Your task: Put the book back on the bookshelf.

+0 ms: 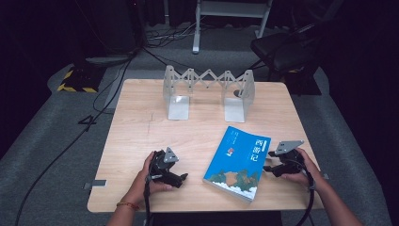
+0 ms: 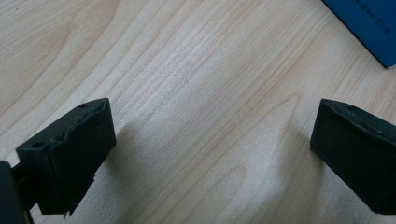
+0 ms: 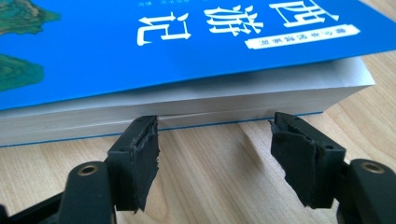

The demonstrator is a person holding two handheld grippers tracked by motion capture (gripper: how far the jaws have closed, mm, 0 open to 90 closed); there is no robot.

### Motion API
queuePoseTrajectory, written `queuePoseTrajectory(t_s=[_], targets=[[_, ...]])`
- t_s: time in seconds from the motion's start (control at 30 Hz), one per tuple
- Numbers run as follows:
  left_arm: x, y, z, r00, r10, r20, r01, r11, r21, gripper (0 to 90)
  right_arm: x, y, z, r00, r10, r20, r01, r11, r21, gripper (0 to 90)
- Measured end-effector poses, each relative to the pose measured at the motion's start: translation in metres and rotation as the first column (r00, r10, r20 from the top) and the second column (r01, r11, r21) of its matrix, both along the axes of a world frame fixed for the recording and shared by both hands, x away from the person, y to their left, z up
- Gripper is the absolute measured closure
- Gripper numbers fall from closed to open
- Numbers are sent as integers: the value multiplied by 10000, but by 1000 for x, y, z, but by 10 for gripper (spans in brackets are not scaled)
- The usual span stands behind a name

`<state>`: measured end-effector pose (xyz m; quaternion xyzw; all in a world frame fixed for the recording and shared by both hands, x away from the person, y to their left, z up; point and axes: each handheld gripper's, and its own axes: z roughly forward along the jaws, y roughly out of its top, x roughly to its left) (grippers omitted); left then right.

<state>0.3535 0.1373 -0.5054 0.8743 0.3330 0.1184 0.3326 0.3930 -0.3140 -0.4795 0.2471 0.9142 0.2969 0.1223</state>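
Right tool [image 3: 215,154] released, jaws spread, tips at page edge of blue book [image 3: 196,42] lying flat on tabletop [image 3: 224,186] just ahead. Left tool [image 2: 210,154] released over bare wood, book corner far ahead-right.

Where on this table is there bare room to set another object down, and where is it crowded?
Bare wood lies on the table left of the blue book, between the metal bookend rack and the left gripper. A narrower patch lies right of the rack. It is crowded at the front right, where the right gripper meets the book's page edge.
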Motion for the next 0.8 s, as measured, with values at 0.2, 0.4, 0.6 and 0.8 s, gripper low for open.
queuePoseTrajectory(t_s=[0.2, 0.4, 0.6, 0.8], targets=[[0, 0, 0, 10000, 58, -12, -58, 10000, -11, 6, -10, 10, 3, 9991, 406, 117, -403, 9988, -267, 337], [-1, -1, 0, 9998, 173, -22, -173, 9998, 17, 6, -17, 13, 9, 9988, 278, 397, -278, 9996, -6, 336], [-6, -4, 6, 9997, -78, -222, 83, 9998, 199, 63, -22, 15, 15, 9989, 124, 456, -143, 9990, 415, 337], [-15, -13, 21, 9957, -920, -49, 914, 9930, -751, 170, -31, 21, 23, 9962, 158, 859, -209, 9980, 589, 337]])
